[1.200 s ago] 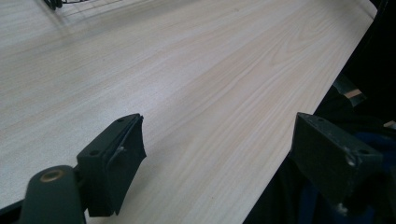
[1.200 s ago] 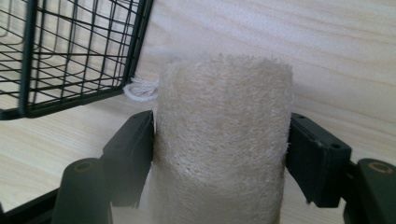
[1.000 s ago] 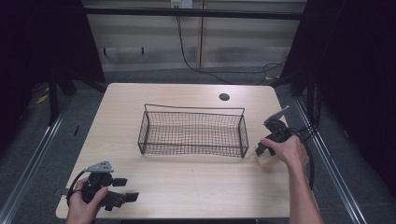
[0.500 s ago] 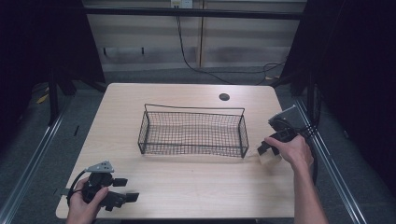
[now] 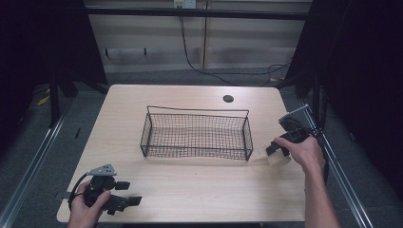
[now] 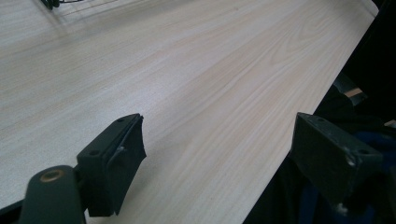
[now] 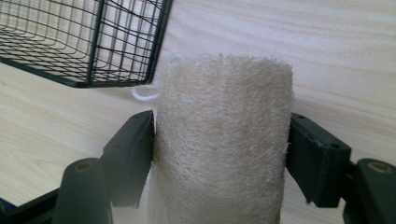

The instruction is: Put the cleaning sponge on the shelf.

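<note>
Right gripper (image 7: pixel 219 154) clamped on a fuzzy sponge (image 7: pixel 222 140) beside the basket (image 7: pixel 84 42), upper left; left gripper (image 6: pixel 219 154) wide open.

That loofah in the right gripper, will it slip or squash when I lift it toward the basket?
Probably little slip: the loofah has a coarse, fibrous surface, and the right gripper presses it from both sides. It looks light and springy, so it may squash slightly. Its rounded shape could roll if set down outside the wire basket.
</note>
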A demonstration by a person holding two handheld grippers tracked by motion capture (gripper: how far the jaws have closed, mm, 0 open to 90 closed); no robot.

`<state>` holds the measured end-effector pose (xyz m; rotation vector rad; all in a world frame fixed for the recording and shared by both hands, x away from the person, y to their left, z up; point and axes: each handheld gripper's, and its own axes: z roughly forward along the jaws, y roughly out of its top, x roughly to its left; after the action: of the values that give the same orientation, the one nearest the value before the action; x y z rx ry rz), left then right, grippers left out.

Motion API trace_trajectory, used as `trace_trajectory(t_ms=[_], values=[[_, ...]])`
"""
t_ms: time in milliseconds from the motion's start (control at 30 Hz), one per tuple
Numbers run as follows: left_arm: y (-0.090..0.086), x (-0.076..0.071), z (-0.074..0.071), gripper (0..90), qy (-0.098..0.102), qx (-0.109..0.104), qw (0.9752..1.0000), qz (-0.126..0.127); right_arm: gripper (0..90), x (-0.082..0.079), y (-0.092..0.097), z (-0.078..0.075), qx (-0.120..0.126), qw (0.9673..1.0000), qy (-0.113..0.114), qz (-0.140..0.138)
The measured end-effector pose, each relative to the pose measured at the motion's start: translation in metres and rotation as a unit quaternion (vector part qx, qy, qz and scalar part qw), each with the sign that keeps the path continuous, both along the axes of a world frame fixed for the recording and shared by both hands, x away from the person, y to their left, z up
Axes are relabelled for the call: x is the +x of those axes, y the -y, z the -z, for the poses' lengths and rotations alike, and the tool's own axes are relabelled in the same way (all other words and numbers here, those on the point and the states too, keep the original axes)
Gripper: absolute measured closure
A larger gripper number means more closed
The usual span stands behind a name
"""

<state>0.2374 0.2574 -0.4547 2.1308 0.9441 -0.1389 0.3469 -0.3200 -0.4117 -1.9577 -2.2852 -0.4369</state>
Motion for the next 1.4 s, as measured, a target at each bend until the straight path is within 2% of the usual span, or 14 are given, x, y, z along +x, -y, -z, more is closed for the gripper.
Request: trace_trajectory(t_ms=[533,867,933,1300,1400], values=[[0.000,0.000,0.000,17.4,-0.001,-0.001,1.0000,0.000,29.1,-0.006,0.007,-0.018,0.012,0.9998,0.013,0.002],[0.000,0.000,0.000,17.4,0.001,0.000,1.0000,-0.003,29.2,-0.009,0.011,-0.030,0.024,0.9995,0.018,0.002],[0.000,0.000,0.000,17.4,0.001,0.000,1.0000,-0.003,29.2,-0.009,0.011,-0.034,0.033,0.9993,0.017,-0.003],[0.001,0.000,0.000,17.4,0.001,-0.001,1.0000,-0.003,29.2,-0.008,0.006,-0.050,0.035,0.9990,0.025,-0.008],[0.001,0.000,0.000,17.4,0.001,0.000,1.0000,-0.003,29.2,-0.007,0.004,-0.052,0.029,0.9991,0.028,-0.009]])
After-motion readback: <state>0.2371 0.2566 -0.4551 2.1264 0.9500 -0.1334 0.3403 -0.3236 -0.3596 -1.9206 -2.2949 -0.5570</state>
